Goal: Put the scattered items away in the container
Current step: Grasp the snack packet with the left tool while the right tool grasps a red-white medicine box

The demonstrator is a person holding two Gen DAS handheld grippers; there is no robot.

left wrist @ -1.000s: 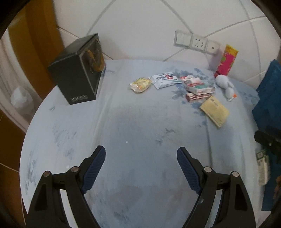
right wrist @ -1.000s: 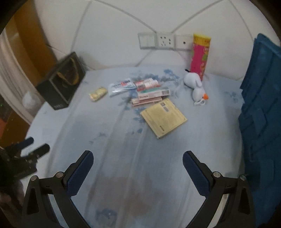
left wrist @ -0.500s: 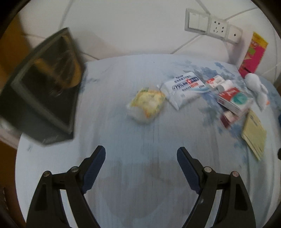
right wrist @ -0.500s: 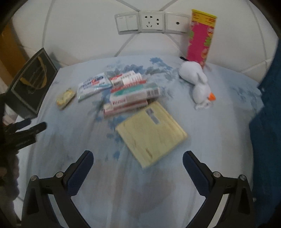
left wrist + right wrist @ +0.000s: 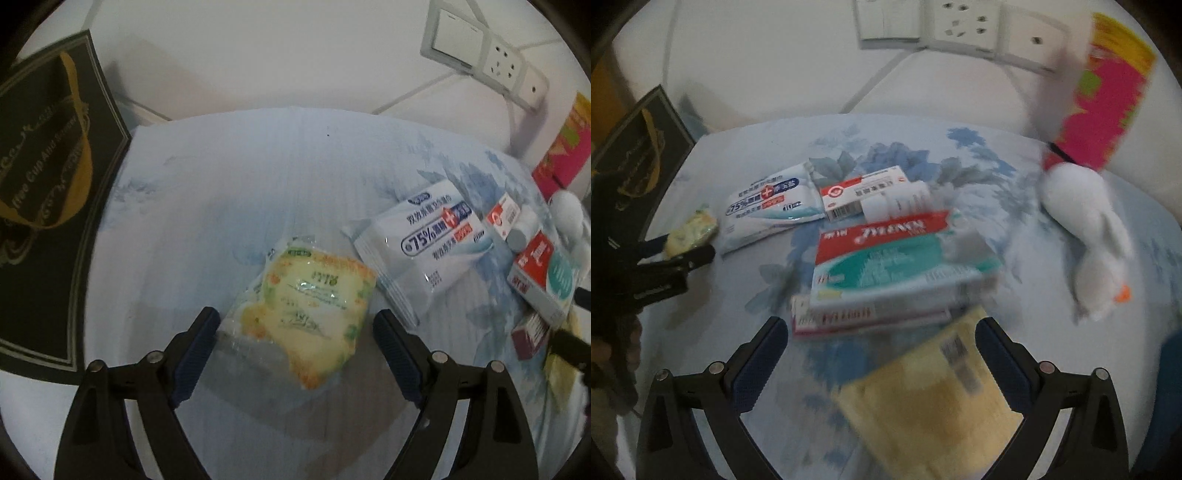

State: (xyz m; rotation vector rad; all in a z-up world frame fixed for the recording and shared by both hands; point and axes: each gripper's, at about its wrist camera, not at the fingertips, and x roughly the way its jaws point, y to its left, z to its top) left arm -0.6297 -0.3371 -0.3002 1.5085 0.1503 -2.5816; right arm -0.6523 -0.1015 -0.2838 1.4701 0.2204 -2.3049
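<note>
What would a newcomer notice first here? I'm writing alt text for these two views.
The yellow snack packet lying between the open fingers of the left claw comes first. The right claw, also open, hangs over a yellow envelope and stacked Tylenol boxes. Behind them a white plush duck lies before a pink canister at the wall.

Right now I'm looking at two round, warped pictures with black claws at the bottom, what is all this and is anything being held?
Each claw is a hand-held gripper a person carries, with a fisheye camera looking along its fingers. The left hand-held gripper is open around a yellow snack packet without squeezing it. The right hand-held gripper is open over a yellow envelope. On the blue tablecloth also lie a wipes pack, medicine boxes and a white plush toy. Nothing is held.
</note>
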